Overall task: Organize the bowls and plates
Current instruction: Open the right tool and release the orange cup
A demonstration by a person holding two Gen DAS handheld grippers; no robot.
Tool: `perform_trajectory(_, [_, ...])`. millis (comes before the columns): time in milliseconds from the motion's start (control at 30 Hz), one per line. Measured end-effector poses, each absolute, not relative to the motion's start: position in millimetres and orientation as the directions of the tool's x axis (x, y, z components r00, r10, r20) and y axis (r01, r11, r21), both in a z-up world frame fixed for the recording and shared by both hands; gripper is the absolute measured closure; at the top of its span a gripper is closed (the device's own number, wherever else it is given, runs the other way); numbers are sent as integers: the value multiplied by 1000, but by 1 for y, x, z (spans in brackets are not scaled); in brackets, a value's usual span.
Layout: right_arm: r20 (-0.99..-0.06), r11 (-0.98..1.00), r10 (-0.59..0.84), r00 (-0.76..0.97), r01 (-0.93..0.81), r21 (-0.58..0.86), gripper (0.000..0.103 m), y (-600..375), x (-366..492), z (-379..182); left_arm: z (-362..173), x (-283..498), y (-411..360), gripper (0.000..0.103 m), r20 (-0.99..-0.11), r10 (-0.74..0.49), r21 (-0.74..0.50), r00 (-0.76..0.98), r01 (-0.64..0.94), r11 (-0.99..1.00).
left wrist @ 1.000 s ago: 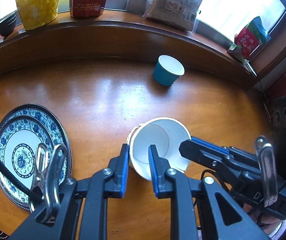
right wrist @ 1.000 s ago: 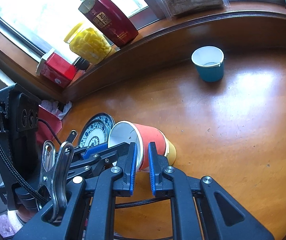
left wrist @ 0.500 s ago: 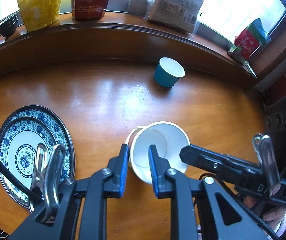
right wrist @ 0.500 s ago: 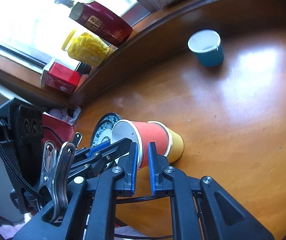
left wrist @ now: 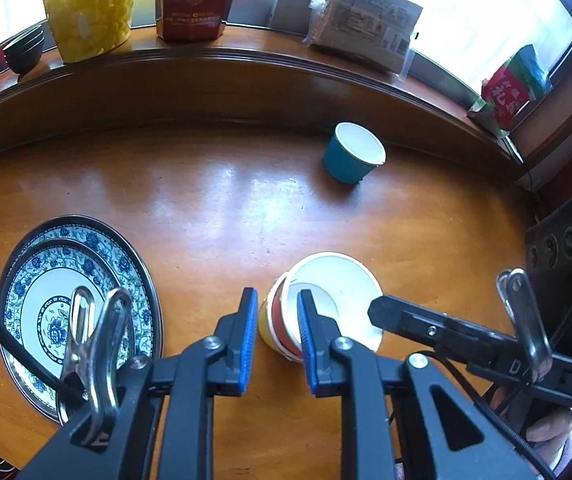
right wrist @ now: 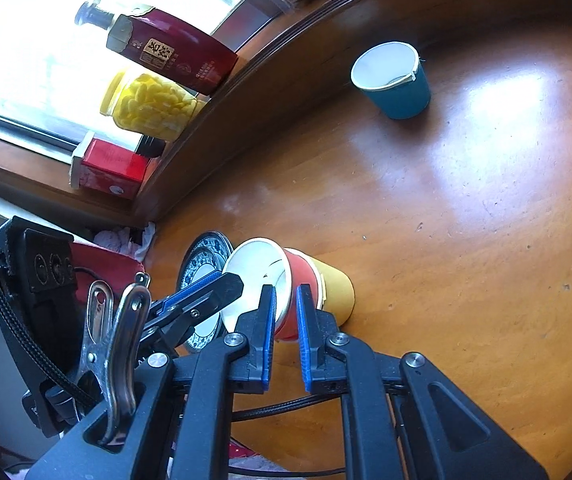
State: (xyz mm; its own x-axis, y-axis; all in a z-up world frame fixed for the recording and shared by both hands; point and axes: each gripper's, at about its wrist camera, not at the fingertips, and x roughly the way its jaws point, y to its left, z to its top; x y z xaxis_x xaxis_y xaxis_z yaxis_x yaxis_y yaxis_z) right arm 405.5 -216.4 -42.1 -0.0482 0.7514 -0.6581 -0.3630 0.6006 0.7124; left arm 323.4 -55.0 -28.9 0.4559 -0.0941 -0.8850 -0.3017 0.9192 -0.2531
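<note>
- Left wrist view: the two blue-and-white plates (left wrist: 73, 308) lie one inside the other at the left of the worktop (left wrist: 213, 208), so I judge the plates part is already done.
- In the same view the red bowl (left wrist: 281, 320) sits nested in the yellow bowl (left wrist: 266, 330), and the pair leans on its side, mouth up toward the camera. The left tool (left wrist: 274, 328) has its fingers apart, one outside the pair and one at the inner wall of the red bowl; it seems loose, not pressing.
- The right tool (left wrist: 380, 312) comes in from the right and reaches over the rim of the red bowl.
- The teal bowl (left wrist: 352, 154) stands alone, well apart, near the back ledge.
- Right wrist view: the right tool (right wrist: 286, 308) has a narrow gap, one finger inside the red bowl (right wrist: 300, 280) and one outside. Whether it truly pinches the wall I cannot tell.
- Here the yellow bowl (right wrist: 338, 290) touches the worktop (right wrist: 466, 220), and the left tool (right wrist: 205, 292) is at the open mouth.
- The teal bowl (right wrist: 396, 82) is still not stacked; this one, I think, is what is left.
</note>
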Motion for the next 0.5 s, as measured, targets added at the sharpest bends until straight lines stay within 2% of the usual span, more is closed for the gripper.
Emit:
perform_trajectory(100, [-663, 605, 747, -44, -369, 706, 90, -215, 406, -41, -28, 324, -53, 84, -884, -93, -253, 458, -302, 919])
perform_trajectory(233, [-671, 605, 741, -22, -412, 681, 82, -212, 406, -32, -23, 326, -51, 84, -878, -87, -253, 470, -301, 920])
perform_trajectory(500, [-681, 608, 731, 42, -493, 623, 81, -212, 414, -12, -13, 341, -50, 83, -870, -78, -245, 486, -290, 925])
